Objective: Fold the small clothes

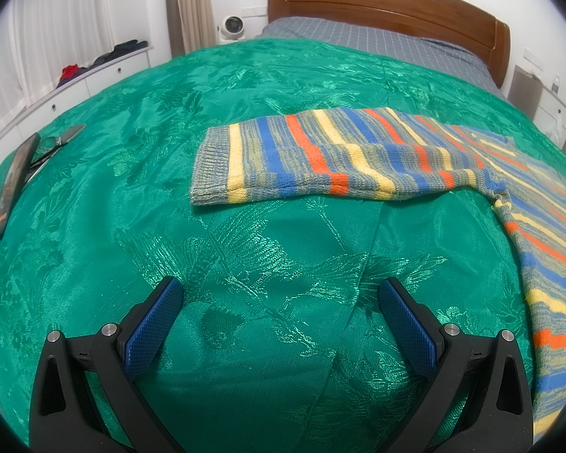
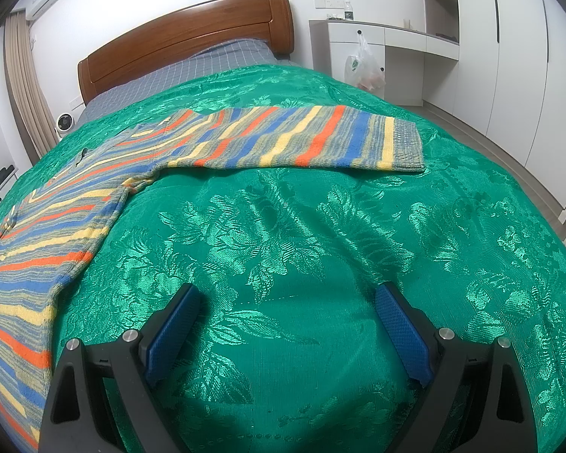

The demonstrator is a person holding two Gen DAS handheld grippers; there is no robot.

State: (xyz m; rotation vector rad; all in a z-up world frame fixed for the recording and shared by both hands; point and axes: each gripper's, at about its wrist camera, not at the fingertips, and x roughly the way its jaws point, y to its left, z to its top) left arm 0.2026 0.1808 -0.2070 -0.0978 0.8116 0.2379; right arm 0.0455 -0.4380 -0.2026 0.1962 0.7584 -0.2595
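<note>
Both grippers hang spread over green bedspread [image 1: 268,234], holding nothing: left gripper [image 1: 279,302], right gripper [image 2: 288,307]. Striped sweater [image 1: 358,154] lies flat across mid-frame, one sleeve outstretched in each view. Phone [image 1: 13,185] and glasses [image 1: 47,147] lie at left edge.

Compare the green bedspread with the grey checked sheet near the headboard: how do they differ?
The green bedspread is shiny with a woven leaf pattern; the grey checked sheet is matte with a thin grid. The bedspread covers most of the bed and carries the striped sweater; the sheet shows only as a strip by the headboard with nothing on it. Both lie flat on the same bed.
</note>
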